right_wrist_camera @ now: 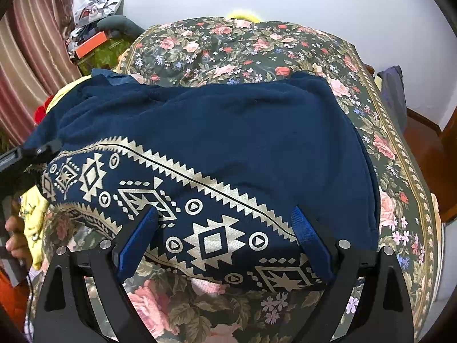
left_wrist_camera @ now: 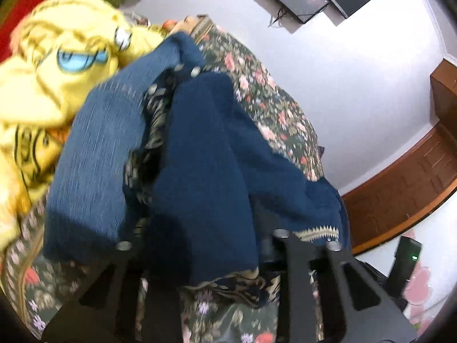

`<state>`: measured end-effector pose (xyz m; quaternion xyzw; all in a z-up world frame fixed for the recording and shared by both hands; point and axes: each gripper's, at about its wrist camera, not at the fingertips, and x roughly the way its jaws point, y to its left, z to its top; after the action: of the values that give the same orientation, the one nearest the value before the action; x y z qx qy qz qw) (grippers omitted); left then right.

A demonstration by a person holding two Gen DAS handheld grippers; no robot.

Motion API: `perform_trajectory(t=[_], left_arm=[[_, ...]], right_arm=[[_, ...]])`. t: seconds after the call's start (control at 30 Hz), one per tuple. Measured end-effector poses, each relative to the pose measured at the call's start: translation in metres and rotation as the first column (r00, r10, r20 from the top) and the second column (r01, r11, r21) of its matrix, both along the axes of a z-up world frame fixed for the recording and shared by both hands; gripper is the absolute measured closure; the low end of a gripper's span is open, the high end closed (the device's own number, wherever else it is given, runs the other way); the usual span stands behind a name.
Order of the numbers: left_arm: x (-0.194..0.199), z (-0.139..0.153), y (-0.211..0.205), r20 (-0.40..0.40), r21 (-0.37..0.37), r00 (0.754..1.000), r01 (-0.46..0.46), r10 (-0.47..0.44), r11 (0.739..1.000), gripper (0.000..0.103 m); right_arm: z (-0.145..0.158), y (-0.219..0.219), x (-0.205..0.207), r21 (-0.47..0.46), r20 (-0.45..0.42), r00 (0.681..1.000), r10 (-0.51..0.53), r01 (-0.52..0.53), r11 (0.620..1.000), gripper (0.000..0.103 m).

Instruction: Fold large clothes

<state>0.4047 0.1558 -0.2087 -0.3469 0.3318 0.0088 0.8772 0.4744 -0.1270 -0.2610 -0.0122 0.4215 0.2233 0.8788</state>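
Note:
A large navy garment [right_wrist_camera: 228,131] with a gold geometric border [right_wrist_camera: 211,243] lies partly folded on the floral bedspread [right_wrist_camera: 242,45]. My right gripper [right_wrist_camera: 225,228] is open just above its patterned hem, blue pads [right_wrist_camera: 307,233] spread wide on either side, holding nothing. In the left wrist view the same navy cloth [left_wrist_camera: 200,171] is bunched and draped over my left gripper [left_wrist_camera: 200,245], hiding the fingertips. The left gripper also shows in the right wrist view [right_wrist_camera: 40,150] at the garment's left edge, pinching the cloth there.
A yellow printed garment [left_wrist_camera: 57,65] is heaped left of the navy one. Red cloth [left_wrist_camera: 25,8] lies behind it. Clutter and an orange box [right_wrist_camera: 91,43] sit at the bed's far left by a curtain. A wooden chair [right_wrist_camera: 428,143] stands to the right.

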Motion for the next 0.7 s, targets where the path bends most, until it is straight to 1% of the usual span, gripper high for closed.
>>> perform_trajectory(t=[0.03, 0.07, 0.13, 0.17, 0.2, 0.27, 0.33, 0.4, 0.47, 0.57, 0.63, 0.7], left_arm=[[0.005, 0.004, -0.003, 0.002, 0.026, 1.000, -0.014, 0.014, 1.000, 0.088], [0.006, 0.010, -0.002, 0.008, 0.041, 1.000, -0.026, 0.025, 0.999, 0.089], [0.009, 0.021, -0.002, 0.036, 0.062, 0.998, -0.044, 0.042, 0.997, 0.090], [0.007, 0.030, -0.004, 0.065, 0.080, 0.997, -0.055, 0.050, 0.995, 0.090], [0.005, 0.039, -0.007, 0.096, 0.100, 0.994, -0.065, 0.055, 0.993, 0.090], [0.003, 0.051, -0.009, 0.126, 0.124, 0.991, -0.066, 0.051, 0.990, 0.091], [0.008, 0.063, -0.016, 0.140, 0.154, 0.989, -0.057, 0.035, 0.986, 0.091], [0.013, 0.069, -0.024, 0.139, 0.198, 0.990, -0.049, 0.021, 0.979, 0.091], [0.015, 0.069, -0.034, 0.129, 0.222, 0.992, -0.033, 0.004, 0.974, 0.091], [0.016, 0.067, -0.047, 0.111, 0.256, 0.994, -0.014, -0.015, 0.967, 0.091], [0.018, 0.070, -0.056, 0.114, 0.277, 0.993, 0.006, -0.039, 0.961, 0.091], [0.020, 0.080, -0.068, 0.137, 0.297, 0.988, 0.034, -0.078, 0.954, 0.091]], right_arm=[[0.005, 0.000, 0.000, 0.024, 0.002, 1.000, 0.003, -0.003, 1.000, 0.010], [0.014, 0.001, -0.001, 0.054, 0.013, 1.000, 0.004, -0.004, 0.999, 0.010], [0.027, 0.005, -0.002, 0.083, 0.038, 0.999, 0.008, -0.011, 0.996, 0.010], [0.033, 0.010, -0.003, 0.090, 0.052, 0.999, 0.016, -0.020, 0.996, 0.010], [0.039, 0.015, -0.003, 0.087, 0.071, 0.997, 0.023, -0.029, 0.996, 0.010], [0.044, 0.032, -0.004, 0.050, 0.109, 0.993, 0.036, -0.041, 0.998, 0.010], [0.040, 0.048, -0.002, 0.015, 0.119, 0.991, 0.059, -0.061, 0.998, 0.010], [0.027, 0.062, 0.005, -0.017, 0.088, 0.993, 0.080, -0.079, 0.997, 0.010], [0.009, 0.072, 0.011, -0.032, 0.042, 0.995, 0.088, -0.087, 0.996, 0.010], [-0.007, 0.074, 0.013, -0.032, 0.032, 0.996, 0.087, -0.086, 0.996, 0.010], [-0.006, 0.074, 0.012, -0.041, 0.042, 0.994, 0.098, -0.096, 0.995, 0.010], [-0.001, 0.069, 0.009, -0.046, 0.031, 0.993, 0.118, -0.116, 0.992, 0.010]])
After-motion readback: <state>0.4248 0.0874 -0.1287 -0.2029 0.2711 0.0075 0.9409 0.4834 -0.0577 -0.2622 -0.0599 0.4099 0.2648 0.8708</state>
